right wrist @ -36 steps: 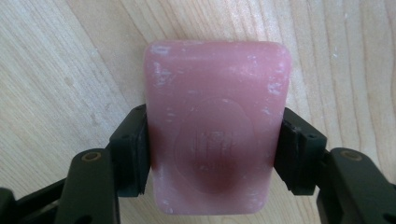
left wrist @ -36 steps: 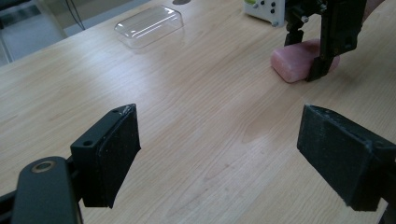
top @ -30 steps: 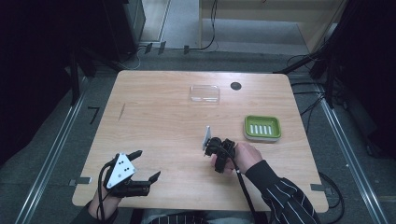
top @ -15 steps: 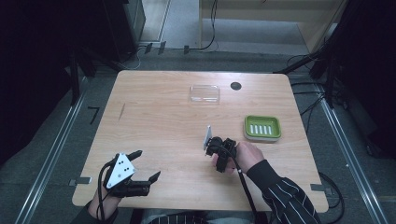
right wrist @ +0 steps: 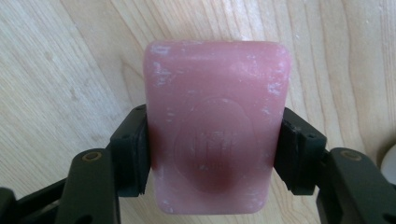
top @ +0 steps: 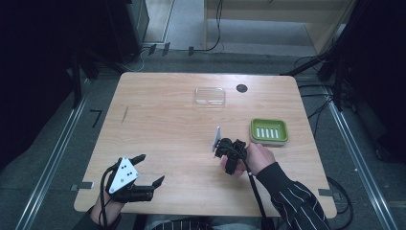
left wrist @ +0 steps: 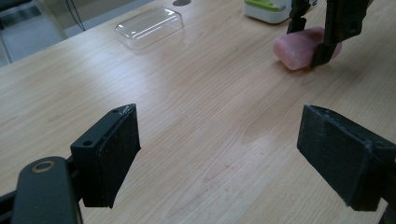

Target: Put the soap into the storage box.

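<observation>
Barely anything has shifted since the earlier frames; my right gripper stays low over the table's middle right, its jaws closed against both long sides of the pink rectangular soap bar, which lies flat on the pale wooden table, near the green ridged soap dish; my left gripper rests wide open at the near left, holding nothing; I judge the bar rigid, fairly light, waxy and slippery, so gripping mid-length across its width suits it.
</observation>
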`<state>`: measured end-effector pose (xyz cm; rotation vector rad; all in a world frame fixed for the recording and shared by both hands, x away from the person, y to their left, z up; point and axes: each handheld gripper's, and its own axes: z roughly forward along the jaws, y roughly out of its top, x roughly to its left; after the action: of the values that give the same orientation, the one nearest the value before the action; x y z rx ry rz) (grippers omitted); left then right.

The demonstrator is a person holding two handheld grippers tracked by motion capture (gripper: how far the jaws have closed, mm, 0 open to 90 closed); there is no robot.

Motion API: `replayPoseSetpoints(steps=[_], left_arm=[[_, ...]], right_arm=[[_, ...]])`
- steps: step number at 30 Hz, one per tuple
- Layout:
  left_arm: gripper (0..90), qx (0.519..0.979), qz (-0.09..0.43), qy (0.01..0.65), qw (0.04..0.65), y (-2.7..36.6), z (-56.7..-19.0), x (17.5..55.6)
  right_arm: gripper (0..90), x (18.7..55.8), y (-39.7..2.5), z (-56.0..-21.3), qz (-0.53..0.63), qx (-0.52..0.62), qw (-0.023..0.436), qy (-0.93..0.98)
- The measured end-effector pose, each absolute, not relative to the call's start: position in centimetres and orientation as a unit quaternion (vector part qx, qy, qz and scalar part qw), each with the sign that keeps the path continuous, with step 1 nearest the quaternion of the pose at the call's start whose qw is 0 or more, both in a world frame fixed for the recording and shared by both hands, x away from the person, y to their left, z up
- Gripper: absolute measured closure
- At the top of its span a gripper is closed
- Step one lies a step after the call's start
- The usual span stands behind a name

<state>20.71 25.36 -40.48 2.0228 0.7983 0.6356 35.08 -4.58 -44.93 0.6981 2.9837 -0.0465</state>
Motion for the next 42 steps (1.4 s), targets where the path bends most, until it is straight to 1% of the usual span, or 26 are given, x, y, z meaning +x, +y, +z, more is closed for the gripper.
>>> replayPoseSetpoints(steps=[42], left_arm=[[14.0, 0.809, 0.253, 0.319, 0.424, 25.3, -40.5, 20.7]], right_arm=[[38.4, 36.3, -9.4, -43.3, -0.016, 0.242, 0.052, 0.969]])
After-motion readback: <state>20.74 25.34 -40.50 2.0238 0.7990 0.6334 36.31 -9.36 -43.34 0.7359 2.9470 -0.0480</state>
